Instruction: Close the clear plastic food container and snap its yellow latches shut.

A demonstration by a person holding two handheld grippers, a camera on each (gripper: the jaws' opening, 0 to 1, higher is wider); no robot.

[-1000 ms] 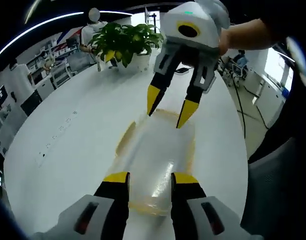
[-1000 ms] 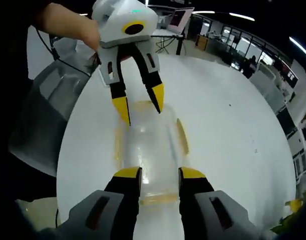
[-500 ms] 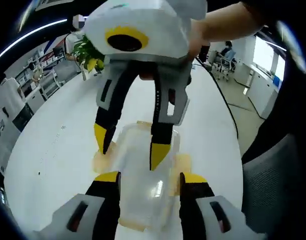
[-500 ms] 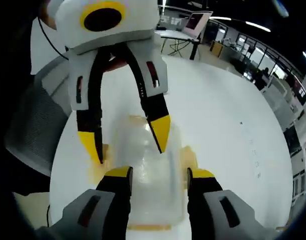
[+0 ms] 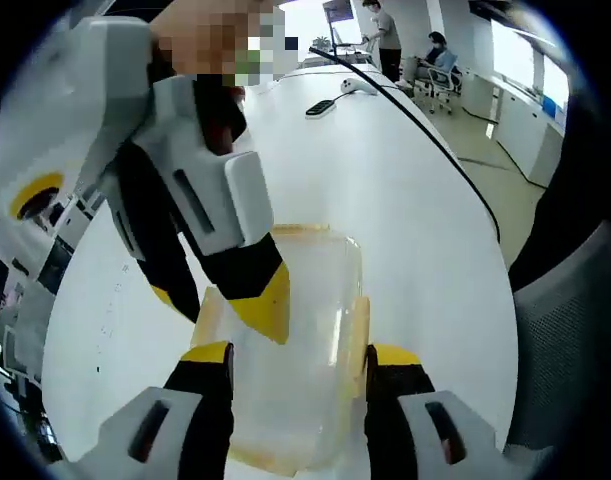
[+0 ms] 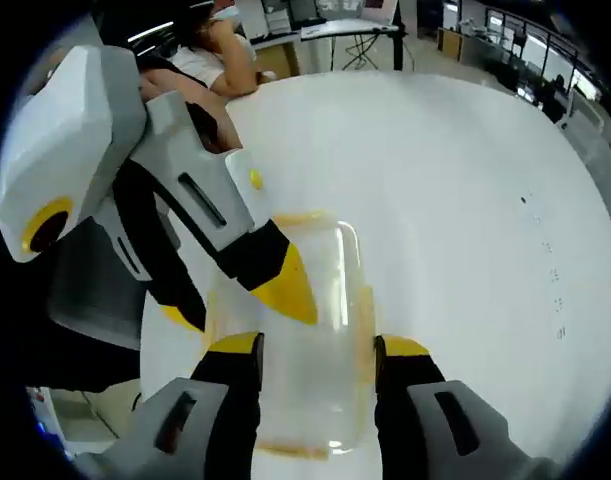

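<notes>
Yellow-tipped jaws of my left gripper [image 5: 290, 362] stand parted, straddling the clear container [image 5: 290, 350] on the white table [image 5: 405, 190]; my right gripper [image 6: 310, 352] is likewise spread around it [image 6: 295, 330]. Each gripper reaches in from the opposite end, one tip over the lid, yellow latches [image 5: 359, 322] along the sides.

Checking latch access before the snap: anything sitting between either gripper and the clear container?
Nothing visible. The left gripper and right gripper each straddle the clear container on the white table, jaws open. Each gripper's jaws reach in over the lid beside the other's.
</notes>
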